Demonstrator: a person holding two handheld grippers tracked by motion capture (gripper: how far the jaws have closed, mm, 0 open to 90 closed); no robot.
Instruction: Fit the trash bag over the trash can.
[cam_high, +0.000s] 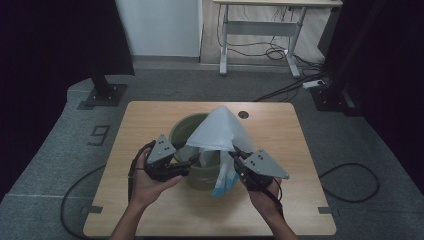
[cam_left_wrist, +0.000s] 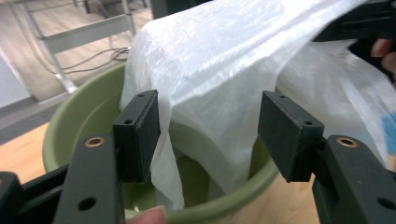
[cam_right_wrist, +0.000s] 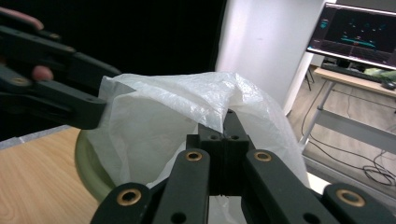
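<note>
Jaws of the right gripper (cam_right_wrist: 226, 135) were pressed together on a fold of the white plastic bag (cam_high: 216, 131), pinching the thin film and holding it raised above the green bucket (cam_high: 186, 127), so that the bag stood up in a peaked tent over the rim. Across from it the left gripper (cam_left_wrist: 208, 135) had its jaws spread, pads standing apart to either side of a hanging edge of the bag, one pad just touching the film but neither pressing it; nothing was gripped there. In the high view the left gripper (cam_high: 184, 161) sat at the near-left of the bucket and the right gripper (cam_high: 235, 152) at its near-right, the bucket standing near the middle of the wooden table (cam_high: 150, 112), with the lower part of the bag hanging down the bucket's near side and showing a blue strip. By my reading, the step in hand was lining the bucket with the bag: one side held up, the other just let go for a fresh hold. Next, the left jaws would need to close on the loose edge at the rim and draw it outward over the lip.
</note>
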